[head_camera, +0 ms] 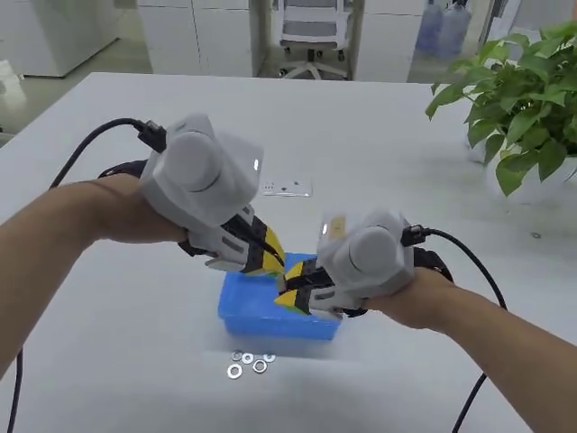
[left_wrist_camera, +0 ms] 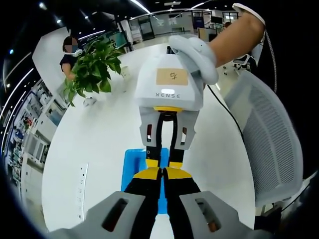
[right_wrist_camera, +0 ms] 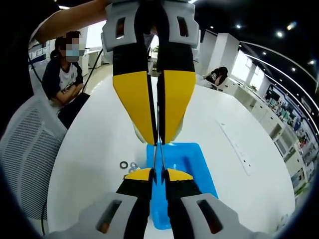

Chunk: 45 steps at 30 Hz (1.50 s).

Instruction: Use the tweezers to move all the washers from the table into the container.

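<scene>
Left tool [head_camera: 268, 262] and right tool [head_camera: 290, 290] share the tweezers [right_wrist_camera: 158, 152]
Head view: tips meet over the blue container [head_camera: 270, 323]; washers [head_camera: 250, 362] lie on the worktop [head_camera: 406, 162] just beside it. Left gripper view: own jaws narrow. Right gripper view: both pinch the thin tweezers, probably to reseat the grip.

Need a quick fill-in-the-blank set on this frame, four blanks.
1. The container is coloured ___.
2. The washers lie outside the container, on the ___.
3. The left gripper and right gripper both pinch thin metal ___.
4. A leafy potted ___ stands at the right of the head view.

Missing words: blue; table; tweezers; plant.
</scene>
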Motion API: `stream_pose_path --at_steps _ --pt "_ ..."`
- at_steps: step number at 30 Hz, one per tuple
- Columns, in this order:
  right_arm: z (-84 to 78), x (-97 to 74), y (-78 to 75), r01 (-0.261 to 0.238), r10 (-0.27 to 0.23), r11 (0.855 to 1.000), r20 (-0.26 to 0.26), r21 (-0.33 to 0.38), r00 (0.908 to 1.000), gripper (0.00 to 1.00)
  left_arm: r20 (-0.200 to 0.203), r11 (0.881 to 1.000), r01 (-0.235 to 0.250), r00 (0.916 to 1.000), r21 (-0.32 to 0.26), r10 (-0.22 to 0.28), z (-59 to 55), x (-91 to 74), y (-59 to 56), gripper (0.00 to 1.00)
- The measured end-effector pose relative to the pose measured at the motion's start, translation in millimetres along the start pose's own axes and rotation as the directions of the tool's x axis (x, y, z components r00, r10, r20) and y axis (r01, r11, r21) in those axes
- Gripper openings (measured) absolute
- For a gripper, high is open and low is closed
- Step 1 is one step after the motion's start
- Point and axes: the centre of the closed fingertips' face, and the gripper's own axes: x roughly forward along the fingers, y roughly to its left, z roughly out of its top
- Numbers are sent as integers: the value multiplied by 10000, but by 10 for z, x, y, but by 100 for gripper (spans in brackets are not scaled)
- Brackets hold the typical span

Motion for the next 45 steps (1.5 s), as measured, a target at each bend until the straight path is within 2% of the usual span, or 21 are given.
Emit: stream_pose_path --at_steps 16,33,38,45 --pt "0 117 256 -318 318 9995 60 -15 9995 12 -222 9997 112 9997 -219 -116 -142 3 -230 6" --pt "-85 276 488 -749 748 9970 77 175 9972 12 -430 9983 327 9985 -492 -348 -320 67 -402 6" --pt "-105 337 567 -899 891 9953 229 366 9958 12 -468 9973 431 9978 -588 -459 -375 91 -447 6" --pt "-155 420 620 -997 989 9941 219 437 9949 12 -565 9959 539 9967 -726 -581 -458 135 -499 6"
